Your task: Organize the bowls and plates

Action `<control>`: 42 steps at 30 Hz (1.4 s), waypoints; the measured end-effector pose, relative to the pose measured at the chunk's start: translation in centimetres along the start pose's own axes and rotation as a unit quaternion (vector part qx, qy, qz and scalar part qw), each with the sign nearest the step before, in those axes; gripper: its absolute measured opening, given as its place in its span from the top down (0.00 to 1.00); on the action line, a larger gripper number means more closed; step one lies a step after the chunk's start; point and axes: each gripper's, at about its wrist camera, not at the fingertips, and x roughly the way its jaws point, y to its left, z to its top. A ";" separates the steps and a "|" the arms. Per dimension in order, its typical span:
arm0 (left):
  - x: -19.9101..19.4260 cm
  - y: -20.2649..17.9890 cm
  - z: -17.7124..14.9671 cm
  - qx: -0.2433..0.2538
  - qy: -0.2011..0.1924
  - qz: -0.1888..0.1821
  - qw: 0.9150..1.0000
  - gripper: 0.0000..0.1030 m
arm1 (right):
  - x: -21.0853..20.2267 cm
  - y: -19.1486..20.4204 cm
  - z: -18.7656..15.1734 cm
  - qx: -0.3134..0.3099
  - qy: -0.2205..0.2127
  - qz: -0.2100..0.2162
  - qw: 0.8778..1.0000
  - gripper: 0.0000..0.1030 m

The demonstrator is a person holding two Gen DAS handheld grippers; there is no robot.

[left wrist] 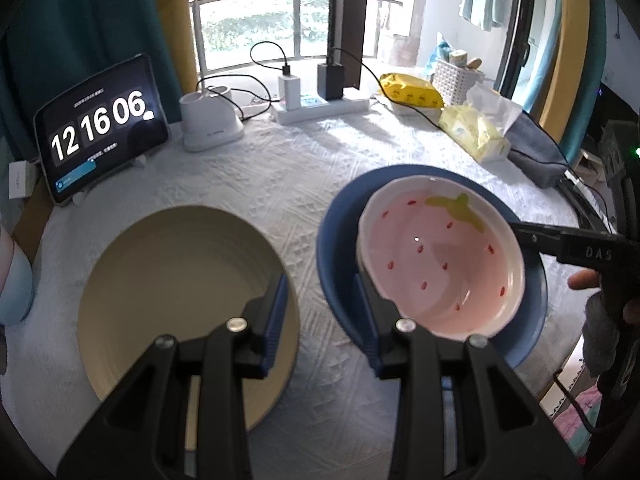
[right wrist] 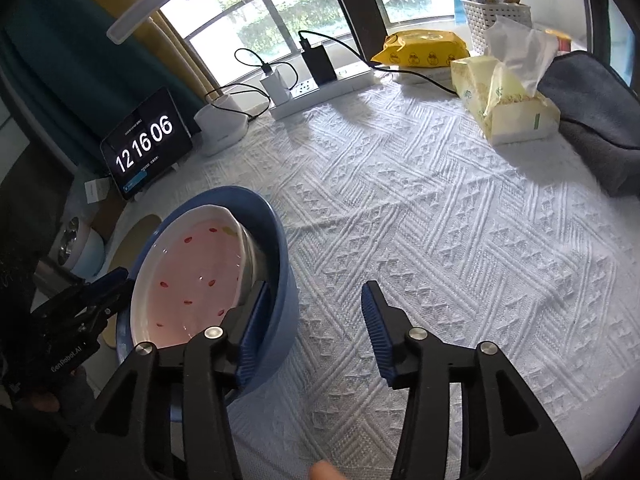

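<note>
A pink strawberry-pattern bowl (left wrist: 440,264) lies tilted inside a larger blue bowl (left wrist: 340,256) on the white tablecloth. A beige plate (left wrist: 180,292) lies flat to the left of them. My left gripper (left wrist: 322,308) is open, its fingers over the gap between the beige plate and the blue bowl. My right gripper (right wrist: 314,320) is open and empty, its left finger just beside the blue bowl's (right wrist: 276,240) rim; the pink bowl (right wrist: 192,280) shows beside it. The right gripper's black finger (left wrist: 536,236) reaches in at the pink bowl's right edge in the left wrist view.
At the table's back stand a tablet clock (left wrist: 100,128), a white lamp base (left wrist: 208,120), a power strip with chargers (left wrist: 320,100), a yellow wipes pack (left wrist: 412,88), a tissue box (right wrist: 504,104) and a grey cloth bag (right wrist: 592,120).
</note>
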 end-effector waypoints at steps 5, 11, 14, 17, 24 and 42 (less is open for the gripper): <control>0.6 -0.1 0.2 0.005 0.004 0.008 1.000 0.65 | 0.1 -0.1 0.0 0.000 -0.001 0.004 1.000 0.51; 0.7 -0.5 0.2 0.020 -0.002 0.020 1.000 0.66 | 0.2 -0.1 0.0 0.002 -0.007 0.005 1.000 0.51; 0.6 -1.1 0.2 0.041 -0.003 0.024 0.999 0.68 | 0.2 -0.1 0.1 0.004 -0.008 0.000 1.000 0.47; 0.5 -1.2 0.4 0.046 -0.005 0.019 0.999 0.69 | 0.2 -0.4 0.1 0.009 -0.005 0.000 1.000 0.47; 0.8 -1.3 0.7 0.047 -0.008 0.017 0.999 0.72 | 0.1 -0.6 0.0 0.019 -0.002 -0.006 1.000 0.47; 1.4 -0.8 0.8 0.021 -0.013 -0.017 1.000 0.86 | -0.4 1.1 -0.6 0.018 -0.038 -0.014 0.999 0.72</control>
